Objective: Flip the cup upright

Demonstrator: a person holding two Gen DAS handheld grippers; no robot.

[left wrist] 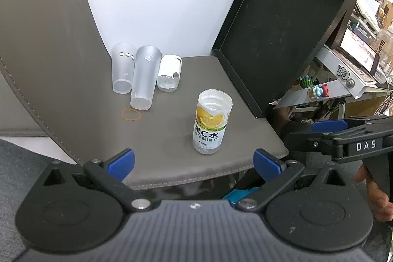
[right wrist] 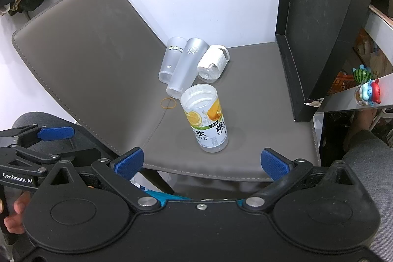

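A clear cup with a lemon "Vitamin C" label [left wrist: 211, 122] stands upright, mouth up, on the grey chair seat [left wrist: 172, 163]; it also shows in the right wrist view [right wrist: 205, 119]. Three more cups lie on their sides at the back of the seat: two frosted ones [left wrist: 145, 80] [left wrist: 122, 70] and a white paper-wrapped one [left wrist: 169, 73]. My left gripper [left wrist: 194, 163] is open and empty, in front of the lemon cup. My right gripper [right wrist: 201, 163] is open and empty, also in front of the cup, and shows at the right of the left wrist view [left wrist: 343, 136].
An orange rubber band [left wrist: 131, 114] lies on the seat near the frosted cups. A black tray [left wrist: 282, 41] leans upright at the seat's right edge. The chair back [right wrist: 86, 53] rises on the left. A cluttered shelf [left wrist: 343, 80] stands to the right.
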